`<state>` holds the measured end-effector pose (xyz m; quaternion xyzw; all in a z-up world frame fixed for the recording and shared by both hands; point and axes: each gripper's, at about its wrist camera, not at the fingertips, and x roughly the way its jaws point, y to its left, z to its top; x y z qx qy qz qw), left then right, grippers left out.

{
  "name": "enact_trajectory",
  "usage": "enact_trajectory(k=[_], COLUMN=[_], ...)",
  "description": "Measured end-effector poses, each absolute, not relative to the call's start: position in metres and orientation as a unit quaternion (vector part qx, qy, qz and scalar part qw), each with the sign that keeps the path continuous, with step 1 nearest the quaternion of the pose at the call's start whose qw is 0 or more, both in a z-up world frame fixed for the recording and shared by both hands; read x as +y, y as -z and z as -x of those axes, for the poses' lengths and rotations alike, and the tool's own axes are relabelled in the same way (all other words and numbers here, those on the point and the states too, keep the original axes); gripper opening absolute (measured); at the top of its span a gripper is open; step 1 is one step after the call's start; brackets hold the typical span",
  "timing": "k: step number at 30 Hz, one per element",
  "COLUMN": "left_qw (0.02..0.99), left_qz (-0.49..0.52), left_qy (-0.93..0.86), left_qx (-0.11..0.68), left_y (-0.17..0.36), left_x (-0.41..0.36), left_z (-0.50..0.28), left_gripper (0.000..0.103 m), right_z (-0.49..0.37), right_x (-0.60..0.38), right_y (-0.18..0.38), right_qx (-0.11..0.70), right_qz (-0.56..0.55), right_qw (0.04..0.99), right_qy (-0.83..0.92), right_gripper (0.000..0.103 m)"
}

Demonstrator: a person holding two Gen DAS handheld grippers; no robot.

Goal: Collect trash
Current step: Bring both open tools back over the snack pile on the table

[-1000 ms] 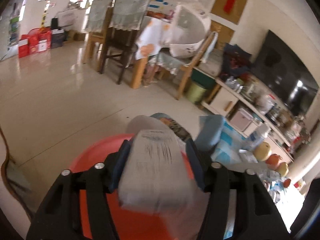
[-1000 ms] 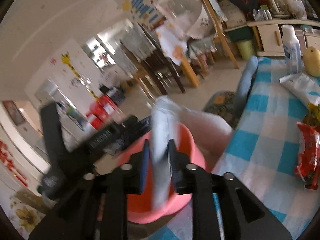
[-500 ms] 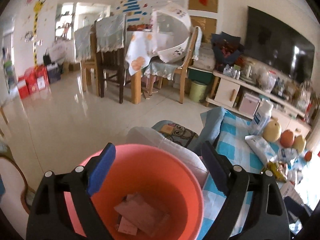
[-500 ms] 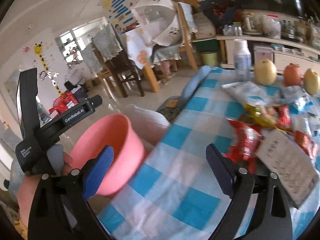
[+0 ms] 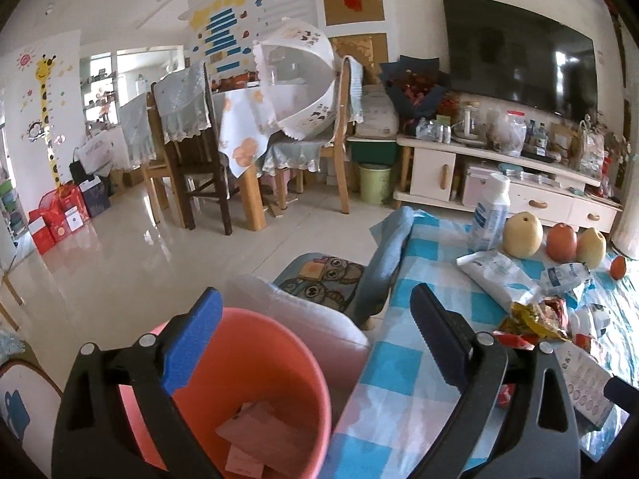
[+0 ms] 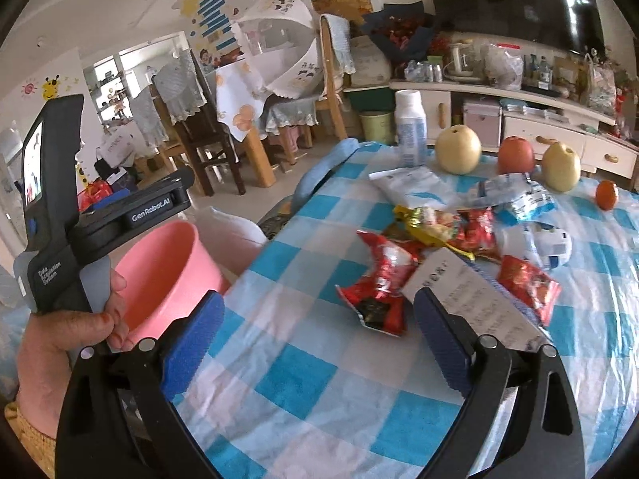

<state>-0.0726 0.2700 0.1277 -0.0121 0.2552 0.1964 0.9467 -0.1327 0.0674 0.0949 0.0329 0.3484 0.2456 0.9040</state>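
Trash lies strewn over the blue-and-white checked cloth of the bench [image 6: 303,379]: a crumpled red foil snack wrapper [image 6: 379,279] nearest, a flat white printed card [image 6: 471,299] just beside it, a yellow foil wrapper [image 6: 423,221], another red wrapper [image 6: 527,283] and several white-and-blue plastic sachets [image 6: 523,199] further back. Some flat paper pieces [image 5: 259,439] already sit at the bottom of the round salmon-pink plastic bucket [image 5: 279,359], which stands beside the bench edge.

The left gripper [image 5: 315,343] hangs over the bucket's rim, its blue-padded fingers [image 5: 191,343] nearly at full spread and opening the last bit, with nothing between them. The right gripper [image 6: 315,343] points down at the bench, fingers spread wide and empty, the red wrapper and white card lying just ahead of them.

Risks from here, as I judge them: the thin card lies flat on the cloth, so fingers closing on it could pinch the cloth too and drag the pile. Crinkled foil may slip out of a shallow grip. Two yellow pears [image 6: 457,149], a red apple [image 6: 515,155], a small orange fruit [image 6: 606,194] and an upright white bottle [image 6: 409,127] stand near the rubbish; a careless sweep could knock them or bin something that is not trash.
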Motion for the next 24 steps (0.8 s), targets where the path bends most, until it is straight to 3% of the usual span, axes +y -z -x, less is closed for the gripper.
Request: enact_trajectory(k=[24], left_qw=[0.951], left_qz=[-0.027], left_qy=[-0.158], left_qx=[0.265], left_y=[-0.119], left_x=[0.197], left_z=[0.044], left_gripper=[0.096], right_z=[0.123], right_x=[0.003], right_y=[-0.088], right_qx=[0.348], right_qz=[-0.041], right_qw=[0.914], right_qy=[-0.204], right_gripper=[0.095])
